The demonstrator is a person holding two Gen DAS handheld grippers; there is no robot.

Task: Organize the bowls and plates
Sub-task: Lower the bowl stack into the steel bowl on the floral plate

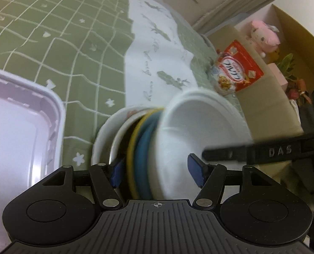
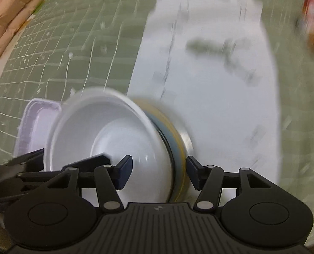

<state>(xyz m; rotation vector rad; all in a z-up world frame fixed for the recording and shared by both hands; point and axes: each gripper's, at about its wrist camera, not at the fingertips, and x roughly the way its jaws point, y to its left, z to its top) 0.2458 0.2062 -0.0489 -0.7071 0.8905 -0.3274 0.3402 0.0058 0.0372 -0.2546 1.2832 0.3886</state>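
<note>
Progress: we find the dishes already nested into one stack (image 1: 144, 144), tipped on its rim near the front edge of the surface, on the border between the green cloth (image 1: 61, 42) and the white runner (image 1: 157, 53). It consists of an outer white bowl (image 1: 102, 139), yellow and blue rims, and a second white bowl (image 1: 199, 127) facing right. We judge the gathering done; the stack still has to be placed, probably in the tub (image 1: 19, 127).

Left gripper (image 1: 156, 172): its jaws straddle the whole stack. We cannot tell whether the pads press on it.

Right gripper (image 2: 159, 170): it points steeply down. One pad sits inside the second white bowl and the other lies at the yellow rim. Blur prevents us from confirming a firm grip.

Surroundings, left to right: the tub stands empty at the left front corner, just beside the stack. A cereal bag (image 1: 237, 72) leans at the right edge. Beyond that edge, a cardboard box (image 1: 262, 97) holds a plush toy (image 1: 262, 36).

Obstructions: none lies between stack and tub. The two grippers crowd each other inside the bowl.
</note>
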